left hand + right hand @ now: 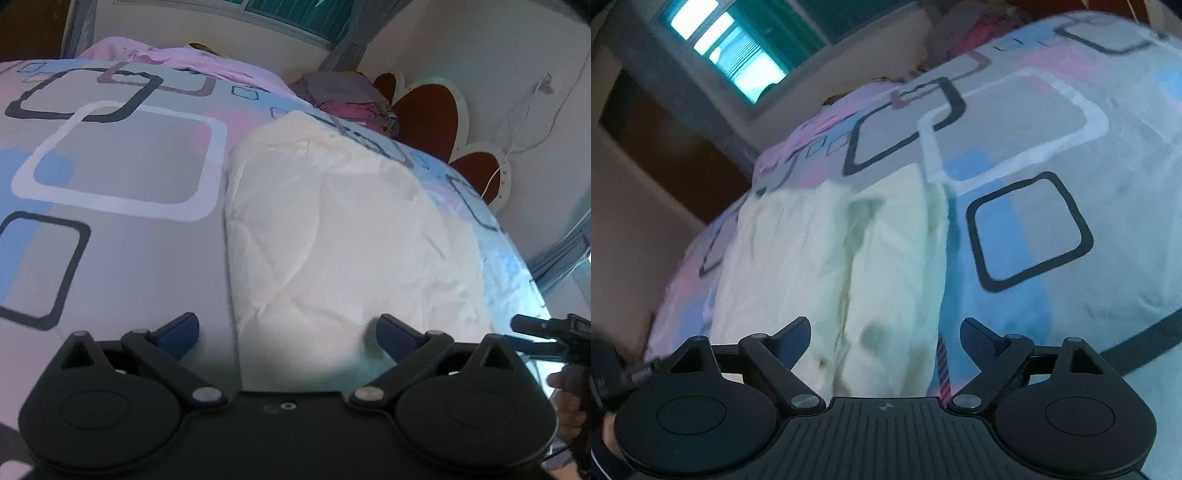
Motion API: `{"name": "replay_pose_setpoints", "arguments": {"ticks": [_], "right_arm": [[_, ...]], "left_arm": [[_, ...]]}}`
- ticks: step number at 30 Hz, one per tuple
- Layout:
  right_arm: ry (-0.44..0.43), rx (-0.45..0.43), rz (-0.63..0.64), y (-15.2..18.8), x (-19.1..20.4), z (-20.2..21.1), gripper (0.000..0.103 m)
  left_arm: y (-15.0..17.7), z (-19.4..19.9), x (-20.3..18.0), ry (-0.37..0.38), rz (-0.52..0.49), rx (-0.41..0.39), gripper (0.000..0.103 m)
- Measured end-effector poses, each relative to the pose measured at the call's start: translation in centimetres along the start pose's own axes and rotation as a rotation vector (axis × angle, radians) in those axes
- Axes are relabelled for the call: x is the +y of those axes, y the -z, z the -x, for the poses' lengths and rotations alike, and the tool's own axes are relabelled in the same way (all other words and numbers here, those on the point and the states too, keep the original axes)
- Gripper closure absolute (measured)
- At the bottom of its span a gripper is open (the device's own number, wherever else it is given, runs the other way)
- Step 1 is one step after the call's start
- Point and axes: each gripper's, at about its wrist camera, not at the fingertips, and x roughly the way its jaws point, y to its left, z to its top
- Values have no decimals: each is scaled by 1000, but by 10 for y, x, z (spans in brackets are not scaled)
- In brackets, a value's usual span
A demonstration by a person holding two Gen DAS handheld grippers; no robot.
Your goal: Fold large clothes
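A cream-white garment (343, 229) lies folded on the bed, over a patterned bedsheet (122, 251). My left gripper (286, 332) is open just above the garment's near left edge and holds nothing. In the right wrist view the same garment (827, 266) shows as a long folded pile with a lengthwise crease. My right gripper (884, 338) is open over its near end and holds nothing. The other gripper's body shows at the right edge of the left wrist view (554, 332).
The bedsheet (1052, 166) has grey, blue and pink squares. A pink cloth (177, 61) and a grey-and-magenta bundle (343, 98) lie at the far end. A heart-shaped headboard (436, 114) and a hanging cable (517, 140) are at the right. A window (738, 55) is behind.
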Motion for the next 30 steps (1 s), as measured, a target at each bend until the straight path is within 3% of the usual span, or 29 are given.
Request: {"name": "replay_pose_setpoints", "arguments": {"ticks": [3, 5, 11, 14, 21, 27, 30], "right_arm": [[-99, 20, -132, -9, -21, -21, 16], [-142, 9, -208, -7, -35, -30, 0], [-249, 46, -262, -2, -50, -48, 0], [-290, 64, -240, 2, -48, -56, 0], [-291, 114, -143, -6, -40, -68, 0], [-351, 215, -126, -22, -38, -93, 0], [-374, 240, -125, -26, -38, -103, 0]], "left_arm": [[-6, -10, 6, 54, 56, 18, 1], [-8, -17, 15, 90, 102, 35, 1], [-10, -32, 29, 150, 180, 76, 0], [-10, -38, 31, 160, 188, 89, 0], [-10, -47, 36, 172, 210, 108, 0], [-7, -50, 38, 175, 229, 104, 0], [-8, -48, 37, 188, 227, 90, 8]]}}
